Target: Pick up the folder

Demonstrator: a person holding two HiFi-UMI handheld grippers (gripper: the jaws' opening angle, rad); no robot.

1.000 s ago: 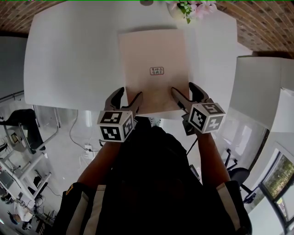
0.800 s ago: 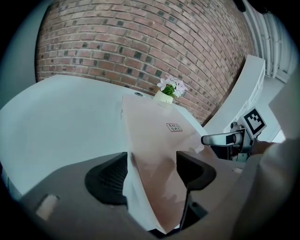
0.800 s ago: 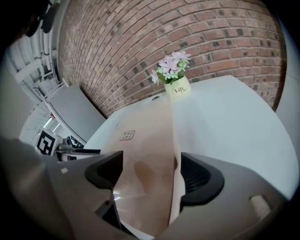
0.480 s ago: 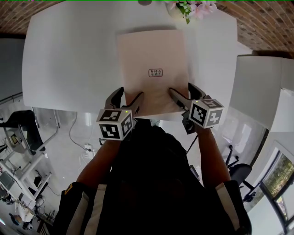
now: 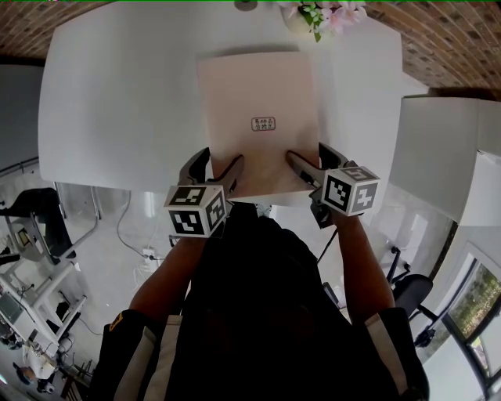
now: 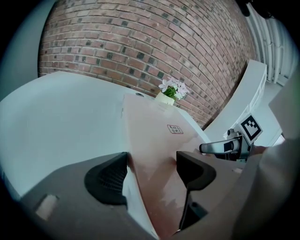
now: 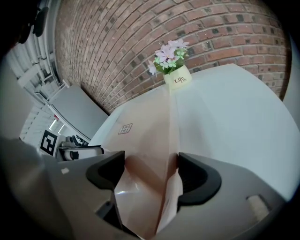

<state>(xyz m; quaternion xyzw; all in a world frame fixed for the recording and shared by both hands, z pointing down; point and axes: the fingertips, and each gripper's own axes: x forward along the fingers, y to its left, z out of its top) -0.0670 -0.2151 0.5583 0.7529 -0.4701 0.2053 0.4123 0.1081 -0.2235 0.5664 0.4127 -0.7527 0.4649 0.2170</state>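
Hazards at the grasp of the folder (image 5: 258,117). Both pairs of jaws stand spread, each astride one near corner of the pale pink folder, and neither is pressed onto it. If either closes on a single leaf only, the covers would probably splay; the right gripper view shows the near edge already parted into two leaves between the pads. An uneven lift, one side before the other, is likely to twist the thin card or let it slide out. A forward push could shove the folder toward the potted flowers (image 5: 313,16) at the far edge of the white table (image 5: 117,94).

Position. The folder lies flat on the table, its label facing up, its near edge at the table's near edge and towards the person. The left gripper (image 5: 213,171) brackets the near left corner and the right gripper (image 5: 311,164) the near right corner. In each gripper view the card runs tilted through the gap, and contact with the pads cannot be confirmed
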